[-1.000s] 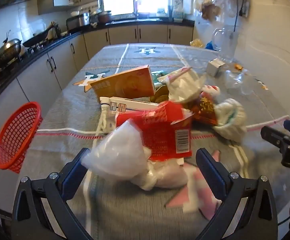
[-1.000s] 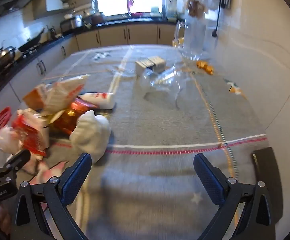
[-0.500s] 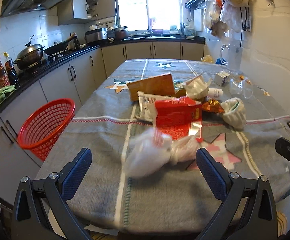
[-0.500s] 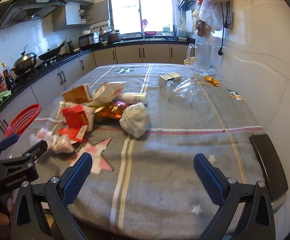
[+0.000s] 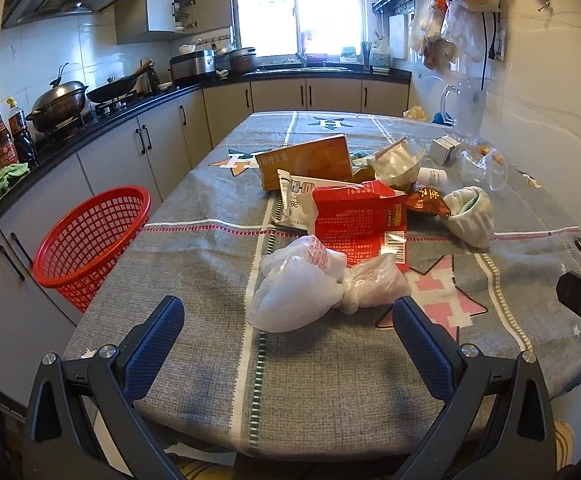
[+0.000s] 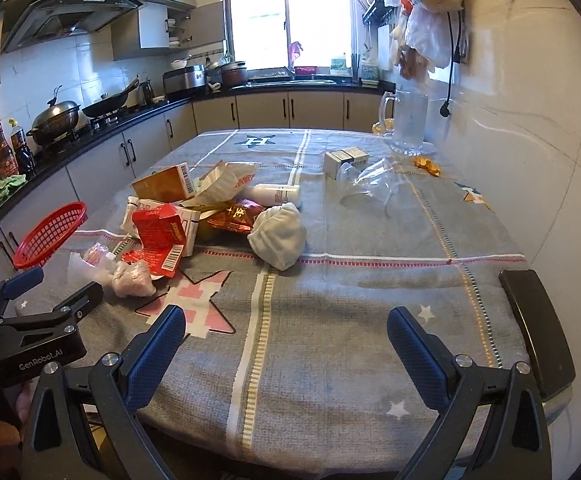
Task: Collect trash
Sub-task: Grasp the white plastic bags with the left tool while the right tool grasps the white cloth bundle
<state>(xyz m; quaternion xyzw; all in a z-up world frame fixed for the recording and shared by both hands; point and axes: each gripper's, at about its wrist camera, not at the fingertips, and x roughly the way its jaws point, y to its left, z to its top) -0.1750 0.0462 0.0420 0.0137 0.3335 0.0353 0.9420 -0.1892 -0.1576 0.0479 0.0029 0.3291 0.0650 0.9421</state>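
A pile of trash lies on the grey tablecloth [image 5: 194, 264]. Nearest is a knotted white plastic bag [image 5: 310, 288], also in the right wrist view [image 6: 110, 270]. Behind it lie a torn red carton [image 5: 360, 220], an orange box [image 5: 304, 162], a white wrapper [image 5: 294, 200], a red-gold snack packet [image 5: 428, 200] and a white crumpled bundle [image 5: 472, 218]. A red mesh basket [image 5: 90, 240] stands off the table's left edge. My left gripper [image 5: 288, 344] is open and empty, short of the bag. My right gripper [image 6: 286, 350] is open and empty over the near table edge.
Small boxes [image 6: 344, 160], crumpled clear plastic [image 6: 370, 184], a white bottle [image 6: 276, 194] and a glass jug [image 6: 408, 122] sit at the far right by the wall. A black object [image 6: 538, 332] lies at the near right table corner. Kitchen counters with pots [image 5: 60, 102] run along the left.
Both grippers have pulled back from the trash pile toward the near table edge and risen. The plastic bag, once between the left fingers, now lies ahead of them on the table.
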